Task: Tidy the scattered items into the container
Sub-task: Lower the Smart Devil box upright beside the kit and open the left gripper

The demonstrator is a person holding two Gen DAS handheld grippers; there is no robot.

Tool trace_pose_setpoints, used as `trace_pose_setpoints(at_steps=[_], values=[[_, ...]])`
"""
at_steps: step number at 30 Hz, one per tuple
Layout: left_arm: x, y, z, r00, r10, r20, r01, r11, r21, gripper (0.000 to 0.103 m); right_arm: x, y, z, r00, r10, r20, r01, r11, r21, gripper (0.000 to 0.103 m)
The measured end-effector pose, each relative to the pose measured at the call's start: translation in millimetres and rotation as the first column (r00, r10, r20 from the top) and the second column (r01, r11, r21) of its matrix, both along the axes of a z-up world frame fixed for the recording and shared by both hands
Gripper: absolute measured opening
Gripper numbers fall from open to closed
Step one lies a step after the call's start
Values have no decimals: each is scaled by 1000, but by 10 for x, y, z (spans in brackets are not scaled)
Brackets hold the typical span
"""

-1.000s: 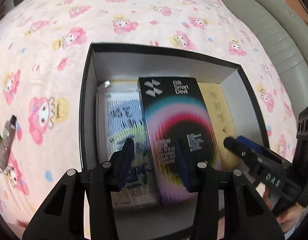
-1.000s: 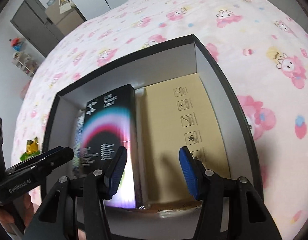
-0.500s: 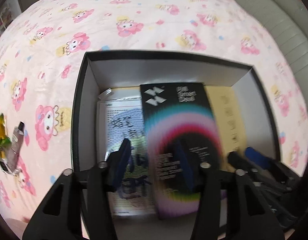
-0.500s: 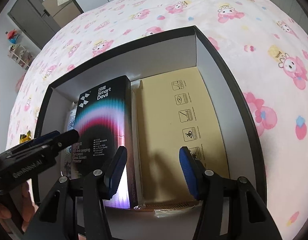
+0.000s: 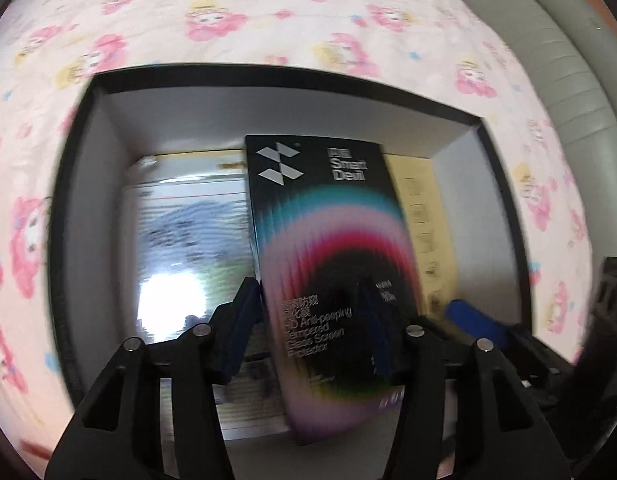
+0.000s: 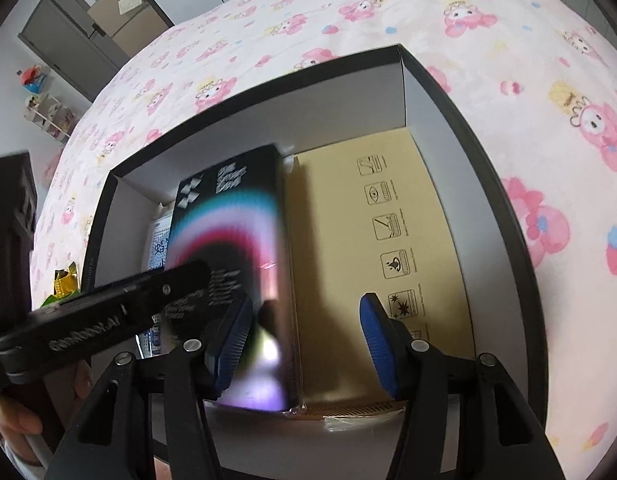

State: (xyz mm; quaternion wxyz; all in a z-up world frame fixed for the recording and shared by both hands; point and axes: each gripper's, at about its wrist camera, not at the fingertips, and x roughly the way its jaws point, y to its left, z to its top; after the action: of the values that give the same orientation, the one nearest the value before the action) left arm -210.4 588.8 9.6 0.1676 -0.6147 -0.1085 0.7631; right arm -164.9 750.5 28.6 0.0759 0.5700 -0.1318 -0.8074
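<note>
A black-rimmed container [image 5: 504, 200] [image 6: 464, 128] with white inner walls sits on the pink cartoon bedsheet. Inside lie a white printed packet [image 5: 188, 240], a black "Smart Devil" screen-protector box [image 5: 332, 248] [image 6: 232, 232] and a tan carton [image 6: 348, 240] [image 5: 424, 216]. My left gripper [image 5: 308, 326] hangs low over the near end of the black box. Its jaws are opening: one pad is beside the box's left edge, the other above its face, neither pressing. My right gripper [image 6: 304, 342] stands open above the tan carton, beside the black box's right edge. The black box is smeared in the right wrist view.
Gold and green wrappers [image 6: 64, 284] lie on the bedsheet left of the container. A grey padded edge [image 5: 568, 80] runs along the right. A dark cabinet [image 6: 72, 44] and shelves stand beyond the bed. A person's hand [image 6: 12, 428] holds the left gripper's handle.
The left gripper has dropped closer into the container and its jaws have widened. The black box has shifted slightly and now looks smeared. The right gripper has stayed in place.
</note>
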Motion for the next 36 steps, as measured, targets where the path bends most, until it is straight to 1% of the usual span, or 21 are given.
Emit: trace_pose_setpoints(at_steps=[1,3,6,7,8,10,12,14,17,18,19,20,22,24,26,27,30,32,34,36], values=[[-4,44,4,1000,-18,-2,18,1000,26,48,6,1,-2,1000,1,1,-1,1000,3,52],[0,101,51,999,-43,-20,44,998,51,47,23,12,2,1000,1,-2,-1,1000,4,53],[3,-19,163,996,12,-85,-10,1000,26,45,47,46,18,1000,-15,-12,15,1000,11,54],[0,-66,172,996,24,-87,-22,1000,20,45,58,63,34,1000,-19,-22,19,1000,9,54],[-2,-113,170,996,28,-83,-28,1000,12,45,69,80,50,999,-23,-31,23,1000,7,54],[-10,-163,161,996,30,-87,-33,999,-32,42,89,99,82,998,-24,-50,24,1000,5,54],[-25,-154,104,995,28,-92,-36,996,-81,41,85,41,104,998,7,-67,-6,1000,9,54],[-65,-102,32,997,29,-78,-37,994,-102,40,40,-98,77,997,53,-63,-52,998,20,54],[-91,30,-11,998,-12,-61,4,992,-128,39,-14,-242,18,995,93,-40,-91,995,45,54],[-122,118,-40,998,-33,-53,25,990,-138,39,-12,-231,5,996,87,-31,-85,995,51,54],[-150,194,-54,998,-48,-46,40,988,-149,33,-14,-200,-10,997,71,-22,-70,996,56,54],[-185,266,-70,997,-67,-36,60,986,-156,32,-17,-158,-28,999,50,-11,-50,997,61,54],[-261,355,-91,997,-74,-24,70,988,-139,32,-26,-95,-57,1000,15,4,-15,996,85,54],[-321,424,-95,997,-77,-20,74,989,-124,31,-35,-78,-66,1000,-1,3,0,992,123,54],[-339,468,-84,996,-85,-17,83,992,-94,31,-40,-73,-73,1000,-6,5,5,991,136,54],[-332,482,-75,996,-91,-17,89,992,-84,32,-43,-60,-78,1000,-10,6,9,991,133,54],[-295,461,-73,995,-96,-24,93,991,-97,32,-58,26,-88,999,-37,11,36,994,99,54],[-272,421,-68,996,-87,-18,85,992,-91,32,-69,70,-77,998,-57,7,56,995,86,54],[-183,404,-10,996,-82,-21,80,993,-83,32,-64,82,-62,999,-52,3,51,996,69,54],[-114,356,60,996,-83,-40,79,994,-81,32,-69,120,-60,999,-40,2,40,997,58,54]])
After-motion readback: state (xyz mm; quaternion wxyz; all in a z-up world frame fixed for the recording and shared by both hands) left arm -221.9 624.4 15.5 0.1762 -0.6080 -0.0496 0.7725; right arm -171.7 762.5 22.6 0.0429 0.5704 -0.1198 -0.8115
